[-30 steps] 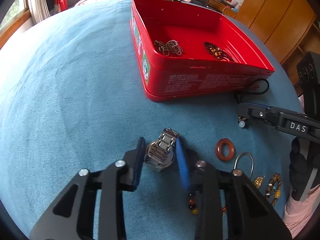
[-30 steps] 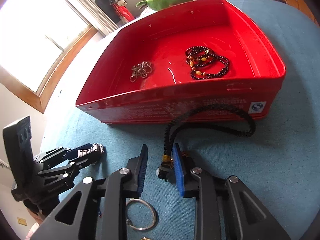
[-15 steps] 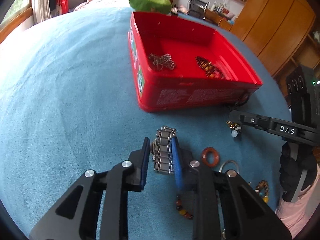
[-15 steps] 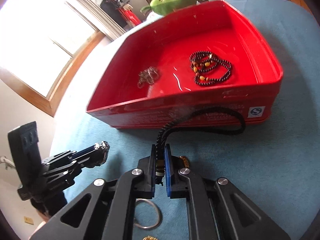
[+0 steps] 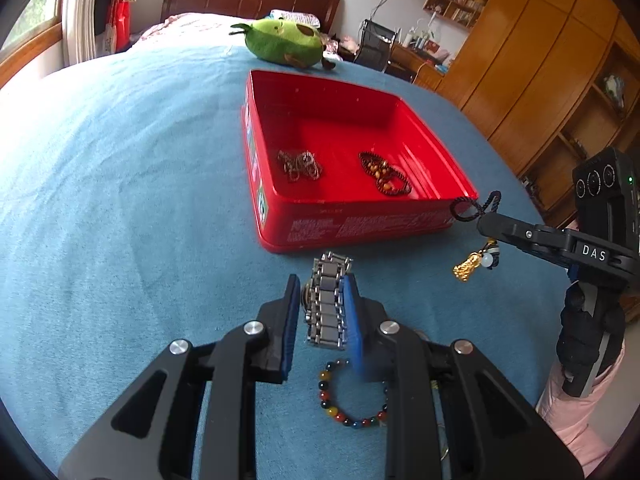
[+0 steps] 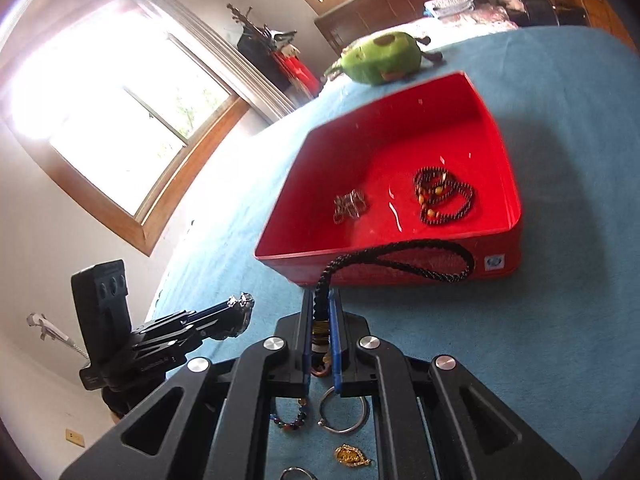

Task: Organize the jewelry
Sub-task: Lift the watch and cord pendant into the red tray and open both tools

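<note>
Two handheld grippers lift jewelry toward an open red rectangular metal tin (image 5: 360, 224) on a blue cloth-covered worktop (image 5: 120, 200). The left gripper (image 5: 322, 304) has its blue-padded fingers (image 5: 352, 312) closed across the width of a silver link-bracelet wristwatch (image 5: 326, 304), which hangs clear of the cloth just short of the tin's near wall. The right gripper (image 6: 320, 340) is pinched almost fully together on the knot of a black braided cord necklace (image 6: 400, 256), its loop drooping in front of the tin's near wall; in the left wrist view a small gold pendant (image 5: 466, 268) dangles below those fingers.

Already inside the tin lie a tangled silver chain (image 5: 300, 164) and a dark beaded strand (image 5: 384, 172). On the cloth near the grippers remain a multicoloured bead bracelet (image 5: 352, 400), a plain silver bangle (image 6: 344, 410) and a gold filigree charm (image 6: 350, 456).

The watch looks dense and rigid link by link but slick on its polished metal, so a grip across the band's flat sides seems soundest. The cord is likely light and limp; held at the knot it will swing, and the trailing loop may catch on the tin's rim.
</note>
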Demonstrator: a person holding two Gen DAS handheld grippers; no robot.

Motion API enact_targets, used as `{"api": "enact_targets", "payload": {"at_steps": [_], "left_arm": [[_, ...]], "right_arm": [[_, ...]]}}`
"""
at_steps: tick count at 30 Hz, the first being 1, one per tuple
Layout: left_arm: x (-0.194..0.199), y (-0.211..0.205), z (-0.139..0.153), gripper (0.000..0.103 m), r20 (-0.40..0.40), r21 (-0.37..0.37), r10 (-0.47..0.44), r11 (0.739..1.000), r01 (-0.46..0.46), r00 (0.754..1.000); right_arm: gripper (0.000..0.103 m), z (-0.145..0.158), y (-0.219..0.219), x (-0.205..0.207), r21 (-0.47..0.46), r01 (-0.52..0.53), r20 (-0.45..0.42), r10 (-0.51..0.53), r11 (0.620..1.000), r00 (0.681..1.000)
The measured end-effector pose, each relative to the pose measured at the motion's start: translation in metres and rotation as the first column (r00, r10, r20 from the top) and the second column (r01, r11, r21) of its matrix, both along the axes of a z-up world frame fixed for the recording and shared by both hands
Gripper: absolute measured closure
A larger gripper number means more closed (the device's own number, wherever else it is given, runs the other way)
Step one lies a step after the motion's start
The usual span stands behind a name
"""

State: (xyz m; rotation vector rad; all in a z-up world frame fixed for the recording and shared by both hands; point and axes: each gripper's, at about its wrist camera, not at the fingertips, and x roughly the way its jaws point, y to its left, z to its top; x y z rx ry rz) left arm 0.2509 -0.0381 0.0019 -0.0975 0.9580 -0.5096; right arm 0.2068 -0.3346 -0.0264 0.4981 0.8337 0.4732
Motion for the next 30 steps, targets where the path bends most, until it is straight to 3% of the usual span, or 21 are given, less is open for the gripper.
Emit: {"api": "enact_targets", "payload": {"at_steps": [9, 13, 21, 30], "left_arm": [[0.021, -0.009, 0.051, 0.083, 0.079, -0.007, 0.022, 1.000, -0.022, 0.997], [0.045, -0.026, 0.063, 0.083, 0.105, -0.017, 0.041, 0.999, -0.039, 0.994], [0.111, -0.072, 0.039, 0.083, 0.055, -0.014, 0.057, 0.998, -0.056, 0.997], [0.157, -0.090, 0.012, 0.083, 0.029, 0.052, 0.068, 0.996, -0.070, 0.997]], "right_arm": [[0.096, 0.044, -0.008, 0.032, -0.042, 0.032, 0.052, -0.030, 0.999, 0.998], [0.096, 0.048, -0.008, 0.061, -0.063, 0.054, 0.058, -0.050, 0.997, 0.997], [0.096, 0.017, -0.005, 0.125, -0.136, 0.063, -0.010, -0.065, 0.989, 0.998], [0.096, -0.005, -0.003, 0.166, -0.222, 0.060, -0.046, -0.072, 0.973, 0.996]]}}
